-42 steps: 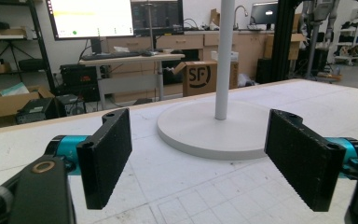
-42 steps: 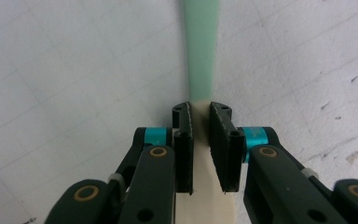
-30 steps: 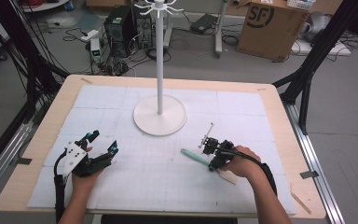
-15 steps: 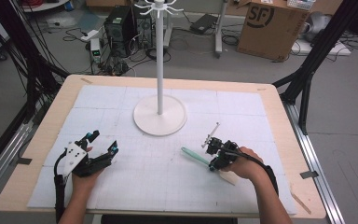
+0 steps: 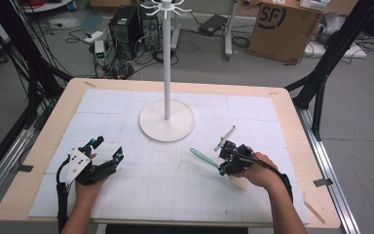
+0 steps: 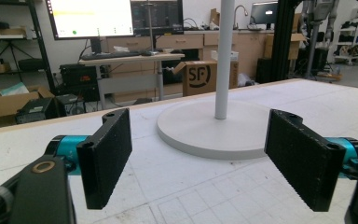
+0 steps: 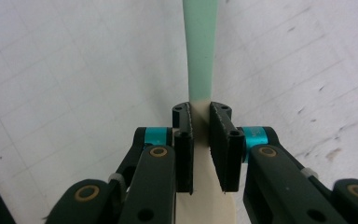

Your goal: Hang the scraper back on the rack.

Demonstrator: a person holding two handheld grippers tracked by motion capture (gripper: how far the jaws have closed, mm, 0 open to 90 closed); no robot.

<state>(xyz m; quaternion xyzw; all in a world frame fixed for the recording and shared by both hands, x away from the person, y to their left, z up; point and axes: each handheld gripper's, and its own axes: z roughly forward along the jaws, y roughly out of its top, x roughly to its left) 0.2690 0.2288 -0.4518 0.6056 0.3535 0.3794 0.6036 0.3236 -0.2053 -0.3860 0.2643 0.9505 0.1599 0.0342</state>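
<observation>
From above, the right gripper (image 5: 225, 158) and the hand behind it cover the middle of the spatula (image 5: 205, 158); just its green handle and a pale bit of blade poke out either side. Along the gripper itself, the fingers (image 7: 185, 149) hide the neck where green meets cream, and I can't tell whether the pads actually press it. The handle runs off the top edge, the blade off the bottom. The white stand (image 5: 167, 63) loses its hooked crown at the top edge from above.
</observation>
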